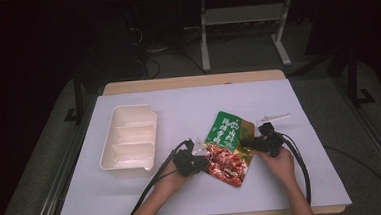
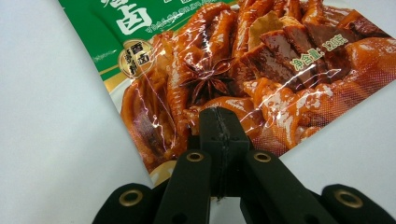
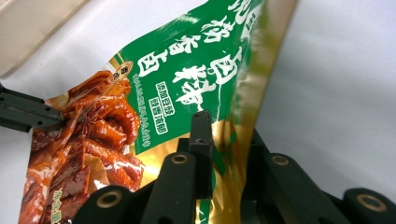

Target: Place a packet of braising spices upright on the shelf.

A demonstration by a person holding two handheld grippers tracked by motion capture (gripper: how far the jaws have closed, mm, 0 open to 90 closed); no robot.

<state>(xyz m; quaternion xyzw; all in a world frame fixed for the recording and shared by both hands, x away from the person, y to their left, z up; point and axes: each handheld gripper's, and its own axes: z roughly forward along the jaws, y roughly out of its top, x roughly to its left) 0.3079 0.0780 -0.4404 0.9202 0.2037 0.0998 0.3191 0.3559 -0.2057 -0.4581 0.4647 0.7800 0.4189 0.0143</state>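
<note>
Here the left gripper (image 2: 219,135) is clamped on the glossy green-and-red foil food pouch (image 1: 229,146) while the right gripper (image 3: 224,140) straddles its gold edge, jaws slightly apart, so pulling might slip the slick film free.

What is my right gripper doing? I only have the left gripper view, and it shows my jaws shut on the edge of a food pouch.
Observer: The right gripper has the pouch by its gold side edge, which runs between the jaws. I cannot tell whether they pinch it.
Operator: Is there a container anywhere?
Observer: Yes, a cream tray with compartments sits on the table, left of the pouch and apart from it. It looks empty.
Operator: Anything else lying around?
Observer: A small white strip lies on the table just beyond the right gripper.
</note>
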